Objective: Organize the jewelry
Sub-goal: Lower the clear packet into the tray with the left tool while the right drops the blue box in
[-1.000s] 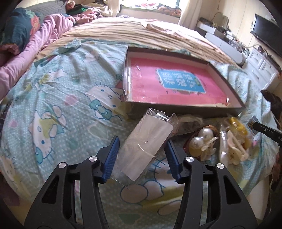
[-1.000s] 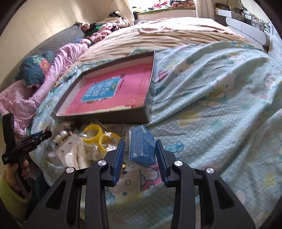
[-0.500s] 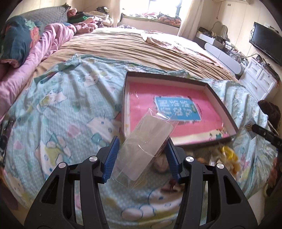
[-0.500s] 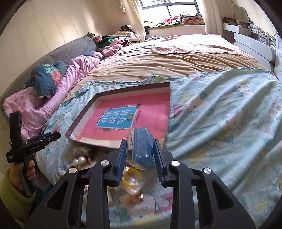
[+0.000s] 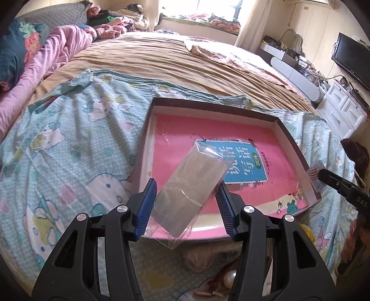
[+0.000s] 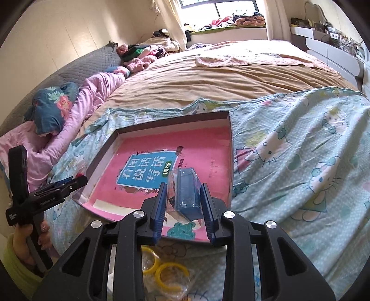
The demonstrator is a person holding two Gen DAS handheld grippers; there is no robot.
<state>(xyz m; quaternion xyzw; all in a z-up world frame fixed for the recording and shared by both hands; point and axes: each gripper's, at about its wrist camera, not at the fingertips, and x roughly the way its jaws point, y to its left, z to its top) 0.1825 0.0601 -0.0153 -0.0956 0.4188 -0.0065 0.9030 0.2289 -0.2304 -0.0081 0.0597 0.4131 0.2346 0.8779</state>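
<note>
Over tray [image 5: 293,141]: both tongs loaded.
Left gripper [image 5: 185,206] clamps clear packet [image 5: 189,192]; right gripper [image 6: 185,206], jaws just closing, grips blue packet [image 6: 187,192].

I'm working in a home bedroom: a wide bed [image 5: 161,60] with a cartoon-cat sheet [image 5: 69,143], pink bedding [image 6: 76,115], heaped clothes [image 6: 143,53] beside a sunny window [image 6: 219,9], white drawers [image 5: 344,108] and a television [image 5: 353,60].

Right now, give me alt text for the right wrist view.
The right gripper holds a clear packet with a blue insert over a shallow box lined with a pink book, on a cartoon-print bedsheet.
</note>
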